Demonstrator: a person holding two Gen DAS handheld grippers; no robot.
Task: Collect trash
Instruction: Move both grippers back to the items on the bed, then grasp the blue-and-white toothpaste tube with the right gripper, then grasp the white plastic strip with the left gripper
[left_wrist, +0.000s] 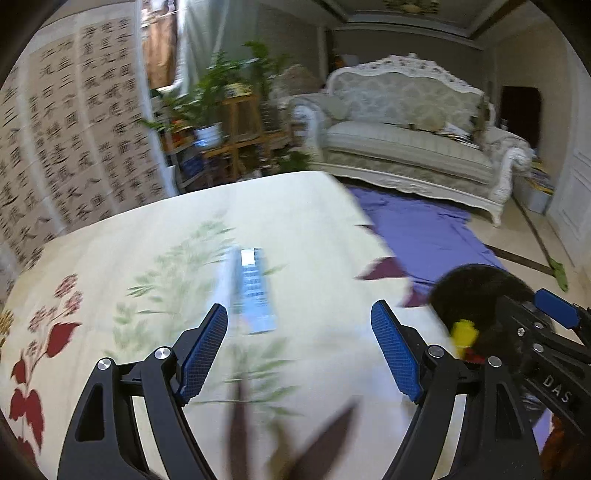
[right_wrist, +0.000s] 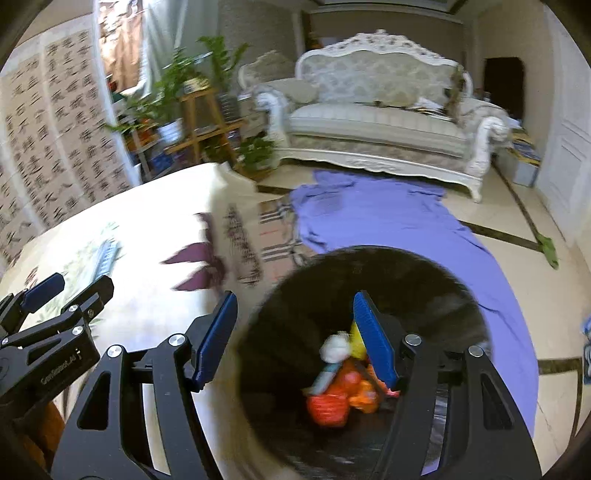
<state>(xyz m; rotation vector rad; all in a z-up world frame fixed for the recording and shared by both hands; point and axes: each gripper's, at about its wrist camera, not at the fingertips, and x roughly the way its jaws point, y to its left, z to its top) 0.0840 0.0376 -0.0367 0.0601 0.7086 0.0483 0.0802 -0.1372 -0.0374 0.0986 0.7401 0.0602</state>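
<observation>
Living-room setting, flowered tablecloth (left_wrist: 303, 229) covering the work surface. Left gripper (left_wrist: 299, 347) is standing released, nothing between its pads, hovering over the cloth. Right gripper (right_wrist: 295, 343) is likewise released and empty, hanging over the black bin (right_wrist: 424, 280) beside the table. Bin is already holding orange, yellow and white rubbish (right_wrist: 343, 384), so collection is judged partly done. One blue-and-white packet (left_wrist: 255, 291) is lying flat just ahead of the left fingers, long axis running away from them, uncollected.

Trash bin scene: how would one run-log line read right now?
left hand-held gripper: open, empty | right hand-held gripper: open, over bin | box: on table
</observation>
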